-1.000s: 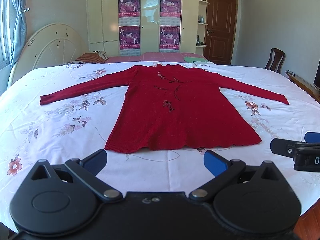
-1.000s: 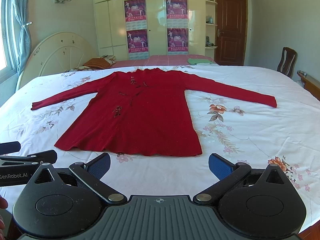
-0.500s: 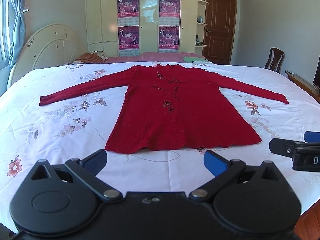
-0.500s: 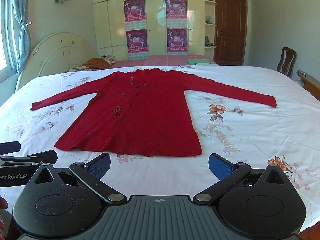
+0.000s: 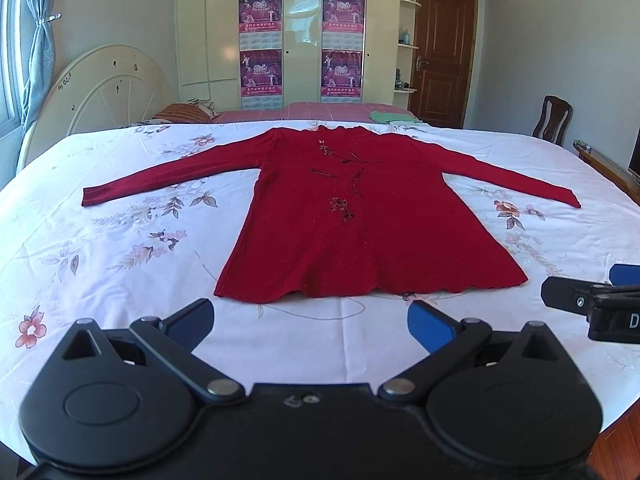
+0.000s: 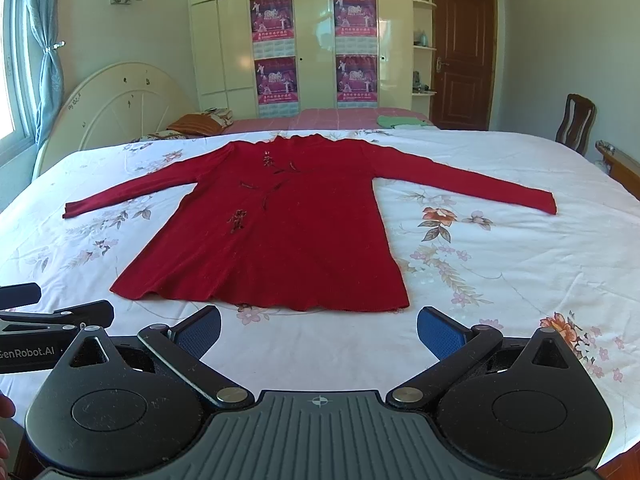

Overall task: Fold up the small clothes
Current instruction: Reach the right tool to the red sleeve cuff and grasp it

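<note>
We hold both grippers low over the near edge of the bed (image 5: pixel 100 248), side by side and apart from the sweater (image 5: pixel 360 220). Our left gripper (image 5: pixel 310 322) has its jaws spread wide with nothing between the blue pads (image 5: pixel 430 326), only bare floral sheet showing in the gap. Our right gripper (image 6: pixel 318 328) is likewise spread wide and holds nothing; in the left wrist view its finger juts in at the right edge, and in the right wrist view the left one's finger shows at the left edge. The red sweater lies flat and face up in the middle of the bed, unfolded, its hem toward us and just beyond the fingertips, its collar toward the far side. Both sleeves (image 6: pixel 120 196) stretch straight out to either side, resting on the sheet. A dark embroidered sprig (image 5: pixel 340 208) runs down its front. Beyond the bed stand a wardrobe (image 6: pixel 312 40) with posters, a brown door (image 6: pixel 460 56) and a chair (image 6: pixel 576 122).
</note>
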Tool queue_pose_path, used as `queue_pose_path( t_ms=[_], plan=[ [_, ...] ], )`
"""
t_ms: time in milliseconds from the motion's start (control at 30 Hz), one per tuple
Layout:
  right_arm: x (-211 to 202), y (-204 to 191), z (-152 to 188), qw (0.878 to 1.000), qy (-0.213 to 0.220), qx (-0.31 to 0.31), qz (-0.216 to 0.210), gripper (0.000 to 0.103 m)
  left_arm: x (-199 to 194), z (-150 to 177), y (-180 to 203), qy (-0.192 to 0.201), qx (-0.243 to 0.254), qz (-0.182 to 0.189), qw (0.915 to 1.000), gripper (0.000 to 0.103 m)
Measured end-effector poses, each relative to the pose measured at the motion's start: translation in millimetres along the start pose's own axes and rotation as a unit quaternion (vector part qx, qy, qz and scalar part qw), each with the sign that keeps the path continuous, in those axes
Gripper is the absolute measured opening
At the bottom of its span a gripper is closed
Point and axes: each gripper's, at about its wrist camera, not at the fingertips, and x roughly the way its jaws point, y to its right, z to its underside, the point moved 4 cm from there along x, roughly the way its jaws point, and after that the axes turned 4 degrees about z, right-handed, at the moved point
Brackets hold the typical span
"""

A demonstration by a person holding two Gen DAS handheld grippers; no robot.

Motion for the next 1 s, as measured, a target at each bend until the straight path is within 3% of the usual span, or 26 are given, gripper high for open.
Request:
queue_pose_path(
  t_ms=[300,333,400,467,633,733,767,800,833,933,1000],
  plan=[
    [-1.9,8.0,2.6,1.000,0.002,0.000,0.009,0.103,5.6,-12.3,-1.0,0.024,-0.010,0.031,0.9992,0.103],
    [-1.5,12.3,1.1,1.000,0.003,0.002,0.012,0.103,10.7,-14.9,-0.8,0.018,-0.015,0.042,0.9988,0.103],
    [0.1,23.5,-3.1,1.000,0.005,0.013,0.020,0.103,35.3,-16.8,-1.2,-0.036,-0.035,0.077,0.9958,0.102],
    [1.7,37.9,-10.7,0.999,0.011,0.034,0.015,0.103,50.3,-19.2,-3.8,-0.049,-0.051,0.092,0.9932,0.096],
    [4.9,73.1,-33.0,0.996,0.042,0.072,0.033,0.103,65.4,-43.0,-1.1,0.007,-0.078,0.106,0.9912,0.103],
    [11.3,94.9,-45.2,0.993,0.057,0.092,0.039,0.102,88.4,-58.5,9.8,-0.005,-0.072,0.112,0.9911,0.103],
    [14.3,102.3,-49.8,0.992,0.064,0.099,0.038,0.096,95.8,-62.2,12.7,-0.009,-0.073,0.115,0.9906,0.103],
    [17.8,107.4,-53.3,0.992,0.066,0.102,0.039,0.081,103.1,-65.5,14.4,-0.013,-0.076,0.117,0.9902,0.103],
    [24.3,113.7,-57.8,0.992,0.060,0.107,0.039,0.048,110.2,-68.0,15.7,-0.021,-0.081,0.120,0.9892,0.103],
    [46.3,135.6,-71.5,0.989,0.053,0.134,0.044,0.045,128.8,-75.5,20.9,-0.047,-0.079,0.141,0.9857,0.103],
    [60.1,150.4,-82.2,0.986,0.059,0.147,0.058,0.054,141.1,-82.5,21.3,-0.049,-0.073,0.123,0.9884,0.103]
  ],
)
